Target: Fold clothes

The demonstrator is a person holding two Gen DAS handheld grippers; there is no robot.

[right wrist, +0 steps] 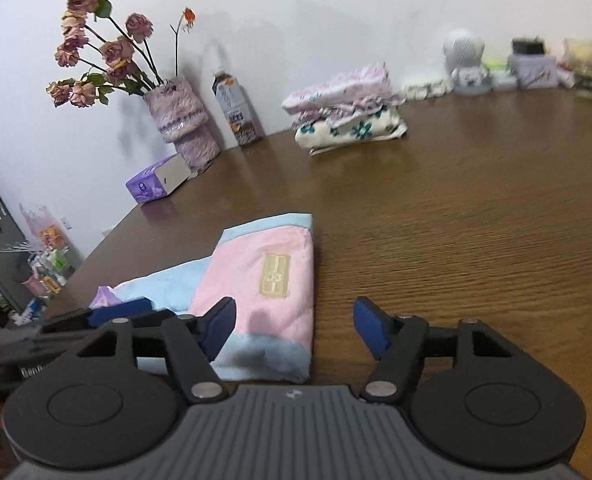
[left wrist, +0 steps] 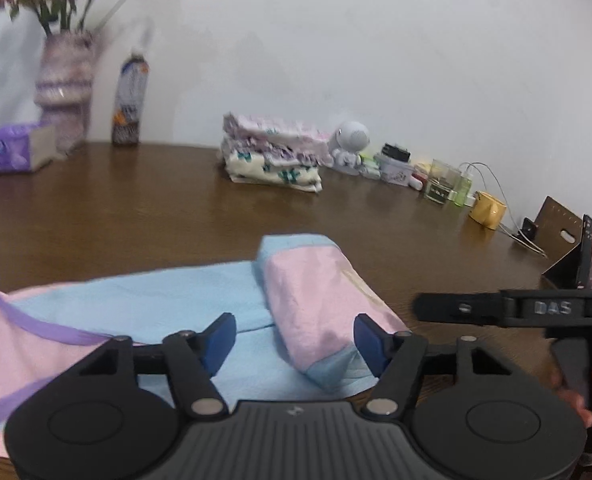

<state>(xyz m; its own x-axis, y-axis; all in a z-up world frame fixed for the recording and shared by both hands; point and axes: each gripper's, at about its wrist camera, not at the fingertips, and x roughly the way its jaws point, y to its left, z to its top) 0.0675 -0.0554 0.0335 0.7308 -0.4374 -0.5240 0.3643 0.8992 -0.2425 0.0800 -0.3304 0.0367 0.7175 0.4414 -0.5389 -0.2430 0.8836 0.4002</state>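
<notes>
The pink-and-blue garment (right wrist: 256, 292) lay low and centre in both views on the table (right wrist: 455, 240), its right part folded over, its left part spread flat — mid-fold, I judged. Both the left tool (left wrist: 294, 338) and right tool (right wrist: 294, 326) stood wide open, holding nothing. Next, seemingly: grip the flat part and fold it. The right tool's arm in the left view read "DAS"; the garment's gold patch was illegible.

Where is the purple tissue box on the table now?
In the right wrist view the tissue box lies at the far left of the table, near the wall, just in front of the fuzzy vase with flowers.
</notes>
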